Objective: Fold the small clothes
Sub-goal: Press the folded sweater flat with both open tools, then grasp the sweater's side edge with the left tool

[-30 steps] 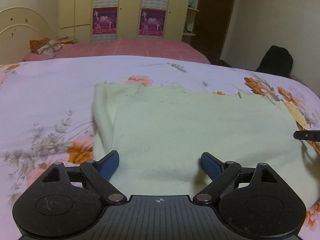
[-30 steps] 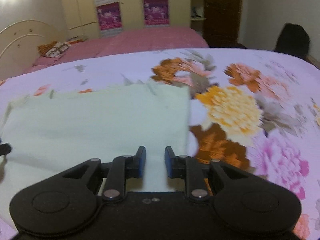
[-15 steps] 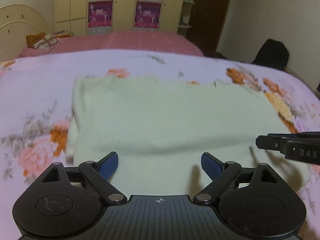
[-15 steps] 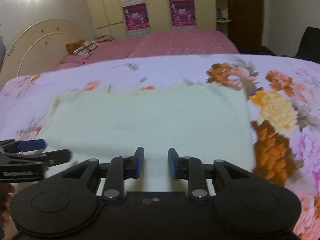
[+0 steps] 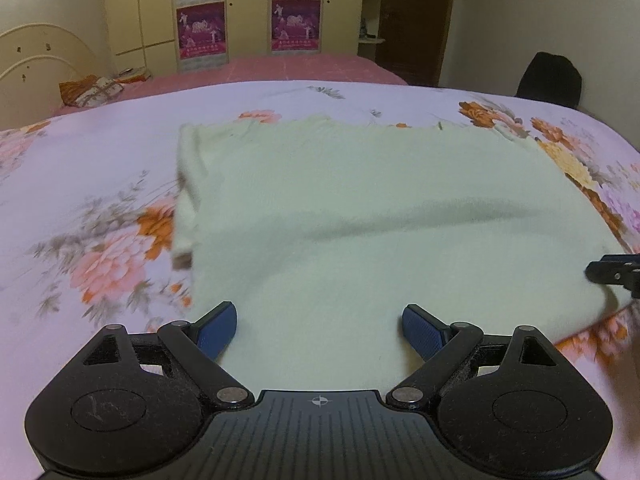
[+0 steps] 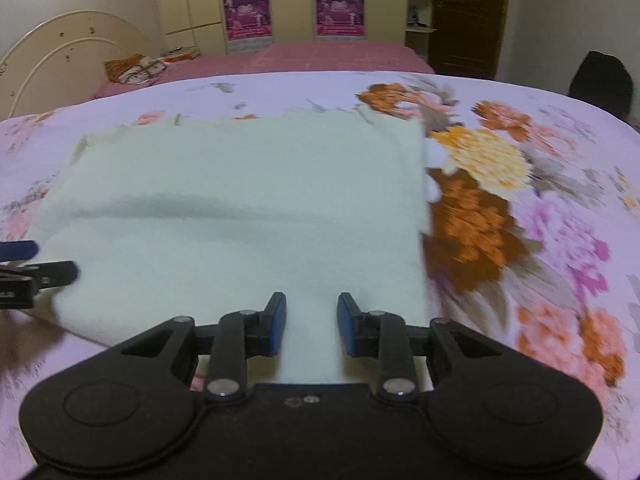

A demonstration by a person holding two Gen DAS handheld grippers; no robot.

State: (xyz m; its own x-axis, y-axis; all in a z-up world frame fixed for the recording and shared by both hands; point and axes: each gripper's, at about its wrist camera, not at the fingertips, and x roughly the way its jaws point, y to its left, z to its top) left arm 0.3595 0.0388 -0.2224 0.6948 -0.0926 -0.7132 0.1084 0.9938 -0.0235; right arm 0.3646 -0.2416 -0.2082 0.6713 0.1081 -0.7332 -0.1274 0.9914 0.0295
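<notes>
Left wrist view: a bed [image 5: 100, 168] under a lilac sheet printed with orange and pink flowers. Pale cream garment [image 5: 380, 216] lying flat across it, folded into a broad rectangle, a soft crease running sideways, a doubled flap along the left edge. Left gripper [image 5: 319, 326] low over the near hem, jaws spread wide, nothing between them. Tip of the right gripper [image 5: 612, 272] poking in at the right edge, beside the cloth's near corner. Beyond: a second bed in pink [image 5: 280, 66], a cream headboard [image 5: 44, 60], a yellow wardrobe [image 5: 248, 12] with magenta posters, a dark door [image 5: 416, 20], a dark chair [image 5: 550, 80].

Right wrist view: same garment [image 6: 240, 216], right edge straight against the flowers. Right gripper [image 6: 311, 322] over the near hem, jaws narrowly parted, just opened a little wider, cloth below but not pinched. Left gripper [image 6: 28, 268] at the far left.

Compared with a second ago: both grippers shifted sideways, garment more centred in each view, the crease now deeper.
</notes>
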